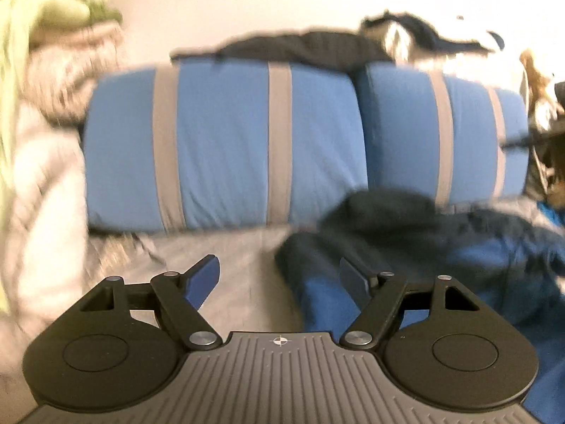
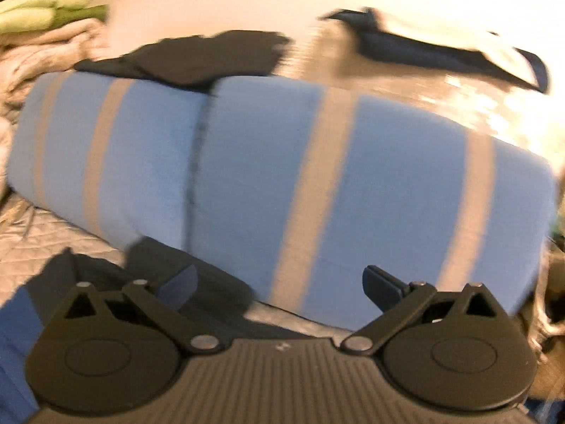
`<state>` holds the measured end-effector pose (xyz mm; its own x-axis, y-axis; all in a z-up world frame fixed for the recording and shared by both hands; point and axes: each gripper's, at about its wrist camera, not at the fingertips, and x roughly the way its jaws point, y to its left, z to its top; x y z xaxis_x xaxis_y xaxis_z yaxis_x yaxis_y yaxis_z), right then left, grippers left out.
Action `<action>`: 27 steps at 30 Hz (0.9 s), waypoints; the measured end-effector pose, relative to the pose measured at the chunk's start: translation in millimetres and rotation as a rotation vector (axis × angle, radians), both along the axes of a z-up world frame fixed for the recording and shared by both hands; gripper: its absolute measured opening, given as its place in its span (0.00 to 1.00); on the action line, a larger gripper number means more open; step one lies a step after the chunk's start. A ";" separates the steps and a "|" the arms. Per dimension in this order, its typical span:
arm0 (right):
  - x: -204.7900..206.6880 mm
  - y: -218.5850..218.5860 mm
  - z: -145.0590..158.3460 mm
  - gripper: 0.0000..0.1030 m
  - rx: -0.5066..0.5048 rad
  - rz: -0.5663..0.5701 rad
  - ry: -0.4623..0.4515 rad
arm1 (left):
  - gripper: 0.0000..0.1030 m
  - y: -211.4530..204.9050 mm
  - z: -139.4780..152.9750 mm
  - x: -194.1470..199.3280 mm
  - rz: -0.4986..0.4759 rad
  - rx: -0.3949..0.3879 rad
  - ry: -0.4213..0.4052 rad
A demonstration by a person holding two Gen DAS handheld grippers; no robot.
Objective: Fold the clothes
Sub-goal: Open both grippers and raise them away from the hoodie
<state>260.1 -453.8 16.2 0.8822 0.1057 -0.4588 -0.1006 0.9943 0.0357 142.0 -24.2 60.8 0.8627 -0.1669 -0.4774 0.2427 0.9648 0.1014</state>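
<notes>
Both grippers, left [image 1: 279, 277] and right [image 2: 279, 284], gape empty above the crumpled blue-and-black garment [image 1: 406, 247] lying before the striped pillows [image 1: 226, 141]; we should pinch an edge cleanly, one layer only.

Your left hand-held gripper [image 1: 280, 275] hangs with jaws spread wide, nothing between them. Just ahead: a crumpled dark navy-and-blue garment [image 1: 441, 247] on a grey quilted bed cover [image 1: 226, 265]. Behind: two blue pillows with grey stripes [image 1: 226, 148]. Far left: a heap of beige and pale green clothes [image 1: 46, 70]. View blurred.
</notes>
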 end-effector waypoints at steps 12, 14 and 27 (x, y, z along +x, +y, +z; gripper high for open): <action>-82.4 -155.5 83.9 1.00 -0.016 -0.249 -0.149 | 0.81 -74.4 132.4 2.9 -0.060 -0.063 -0.234; -97.7 -180.0 104.9 1.00 0.001 -0.321 -0.185 | 0.81 -87.1 148.0 2.2 -0.076 -0.092 -0.265; -183.3 -245.7 148.4 1.00 -0.017 -0.466 -0.254 | 0.82 -187.1 134.2 -7.6 -0.253 -0.113 -0.280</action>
